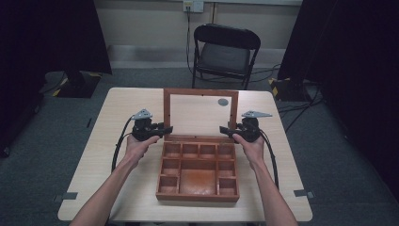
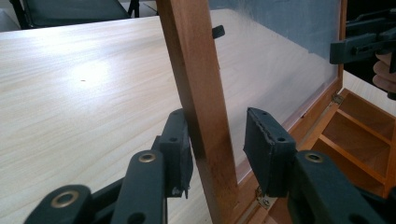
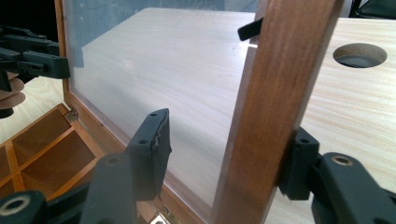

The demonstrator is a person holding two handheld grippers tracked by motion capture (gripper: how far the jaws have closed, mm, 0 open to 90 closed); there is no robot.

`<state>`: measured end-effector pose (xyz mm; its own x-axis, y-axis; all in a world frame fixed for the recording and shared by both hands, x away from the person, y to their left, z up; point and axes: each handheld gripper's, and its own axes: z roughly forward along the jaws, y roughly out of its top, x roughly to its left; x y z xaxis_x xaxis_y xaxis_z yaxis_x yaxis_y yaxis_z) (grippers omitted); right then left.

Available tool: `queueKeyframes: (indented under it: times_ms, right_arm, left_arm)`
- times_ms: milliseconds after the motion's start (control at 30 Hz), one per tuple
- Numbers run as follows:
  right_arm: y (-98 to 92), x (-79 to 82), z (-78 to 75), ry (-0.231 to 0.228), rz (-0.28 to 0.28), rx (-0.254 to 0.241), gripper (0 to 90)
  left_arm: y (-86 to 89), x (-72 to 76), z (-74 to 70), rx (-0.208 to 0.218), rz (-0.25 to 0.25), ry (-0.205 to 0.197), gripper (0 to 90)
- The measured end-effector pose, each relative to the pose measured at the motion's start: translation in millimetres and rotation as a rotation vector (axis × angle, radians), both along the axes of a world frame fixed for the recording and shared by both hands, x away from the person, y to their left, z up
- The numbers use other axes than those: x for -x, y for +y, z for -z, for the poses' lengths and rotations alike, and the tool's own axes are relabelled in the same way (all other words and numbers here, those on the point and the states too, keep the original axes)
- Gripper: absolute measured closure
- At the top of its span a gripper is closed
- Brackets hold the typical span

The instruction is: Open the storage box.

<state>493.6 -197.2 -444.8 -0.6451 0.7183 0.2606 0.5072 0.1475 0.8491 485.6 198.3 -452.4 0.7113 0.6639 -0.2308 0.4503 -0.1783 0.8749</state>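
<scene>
High view: wooden box (image 1: 197, 170) sits mid-table (image 1: 117, 113), glass-paned lid (image 1: 201, 114) standing upright at the back. Left gripper (image 1: 165, 130) is at the lid's left frame rail, right gripper (image 1: 225, 130) at the right rail, a hand behind each.

Left gripper view: left gripper (image 2: 217, 145) straddles the lid's wooden rail (image 2: 201, 93). Outer pad sits against the wood, inner pad stands off on the glass side, so jaws are loose around the rail, not clamped.

Right gripper view: right gripper (image 3: 229, 151) straddles the other rail (image 3: 275, 93). Outer pad touches the wood, inner pad well clear, gap wide. No pinch. Box compartments (image 3: 42, 144) are visible below left.
</scene>
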Motion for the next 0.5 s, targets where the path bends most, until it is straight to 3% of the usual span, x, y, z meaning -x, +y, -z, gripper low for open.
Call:
queueKeyframes:
  times_ms: [500]
  right_arm:
    - [10.2, -5.9, 6.1, 0.032, 0.015, 0.015, 34.1]
  left_arm:
    - [4.2, -1.5, 4.9, -0.009, -0.01, 0.04, 59.0]
